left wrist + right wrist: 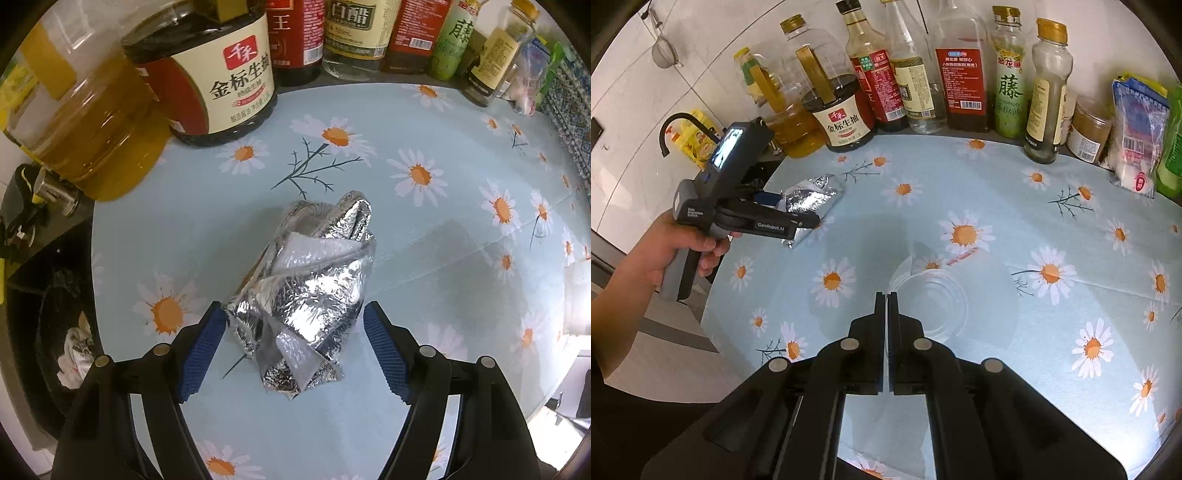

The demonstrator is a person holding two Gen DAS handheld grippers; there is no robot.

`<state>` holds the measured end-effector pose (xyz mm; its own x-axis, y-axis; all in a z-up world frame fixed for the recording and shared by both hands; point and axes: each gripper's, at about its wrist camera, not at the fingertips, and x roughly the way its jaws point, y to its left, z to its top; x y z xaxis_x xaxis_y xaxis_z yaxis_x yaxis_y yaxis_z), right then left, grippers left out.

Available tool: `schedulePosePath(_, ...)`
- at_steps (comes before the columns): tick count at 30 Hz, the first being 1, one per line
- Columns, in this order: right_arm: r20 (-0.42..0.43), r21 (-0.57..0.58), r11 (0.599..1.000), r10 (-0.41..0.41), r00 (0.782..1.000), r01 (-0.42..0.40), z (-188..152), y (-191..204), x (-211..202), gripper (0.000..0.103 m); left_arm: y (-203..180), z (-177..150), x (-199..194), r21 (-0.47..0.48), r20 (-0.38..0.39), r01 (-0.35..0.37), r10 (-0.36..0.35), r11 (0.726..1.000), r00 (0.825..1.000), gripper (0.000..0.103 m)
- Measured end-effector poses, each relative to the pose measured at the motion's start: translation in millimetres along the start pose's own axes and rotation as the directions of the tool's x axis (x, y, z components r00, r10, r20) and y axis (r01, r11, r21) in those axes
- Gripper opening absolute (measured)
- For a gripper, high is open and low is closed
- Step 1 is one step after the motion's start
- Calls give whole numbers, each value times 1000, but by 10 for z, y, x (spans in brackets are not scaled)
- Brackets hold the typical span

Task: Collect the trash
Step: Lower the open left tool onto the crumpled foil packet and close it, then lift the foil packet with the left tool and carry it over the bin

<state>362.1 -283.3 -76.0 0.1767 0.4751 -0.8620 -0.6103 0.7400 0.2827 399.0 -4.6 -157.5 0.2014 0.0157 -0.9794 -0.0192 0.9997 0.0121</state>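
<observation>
Left wrist view looks steeply down on a crumpled silver foil wrapper (314, 288) lying on the daisy-print tablecloth (443, 229). The left gripper (293, 317) straddles the near part of it: one blue pad (201, 354) stands at the wrapper's left flank, the other at its right, and the jaws are wide apart. The left pad looks to be at the foil's edge or just touching it; the right pad shows a thin gap, so nothing is pinched yet. The wrapper's long axis runs away from the camera, roughly along the line of the fingers, so the jaws would close across its narrower width. That looks like a fair line for a grasp, though the foil will likely crush and shift as the pads meet it.

In the right wrist view the same wrapper (809, 206) sits near the table's left edge, just in front of the soy sauce jug (842, 114) and the oil bottle (794, 122), with the left gripper (809, 216) over it in the person's hand (679, 251). The right gripper (886, 299) is well apart from it, its jaws closed on nothing, hovering near a clear glass bowl (931, 299). The left hand is plainly the nearer one.

Beyond the table's left edge, a dark bin (59, 332) with a black liner already holds some crumpled scraps, the likely destination.
</observation>
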Motion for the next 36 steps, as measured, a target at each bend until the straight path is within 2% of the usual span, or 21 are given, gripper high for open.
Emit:
schedulePosePath(1,2,1,1000,2,1000,-2,6,-4,1,2,2,-4,9,4,3,-6,6,1000,1000,73)
schedulePosePath(2,4,3,1000,3,1000,-3,6,-6,0,2,6,-6,19,5,0,-7,7,1000,1000,67)
schedulePosePath(8,7,4,1000,8,1000,-8,30,-22,24,2,44,-15,-32,-14,23,19,-18,1000,1000,62)
schedulePosePath(23,-20,-26,1000,9,1000,-9,178,88,167,2,209,-233,-386,-70,97,71,-64,995,993,61)
schedulePosePath(30,-63,-36,999,18,998,-20,255,311,385,2,427,-440,-535,-99,115,108,-97,989,989,61)
schedulePosePath(36,-89,-68,997,39,995,-45,417,755,620,2,734,-627,-660,-126,136,128,-111,984,985,61)
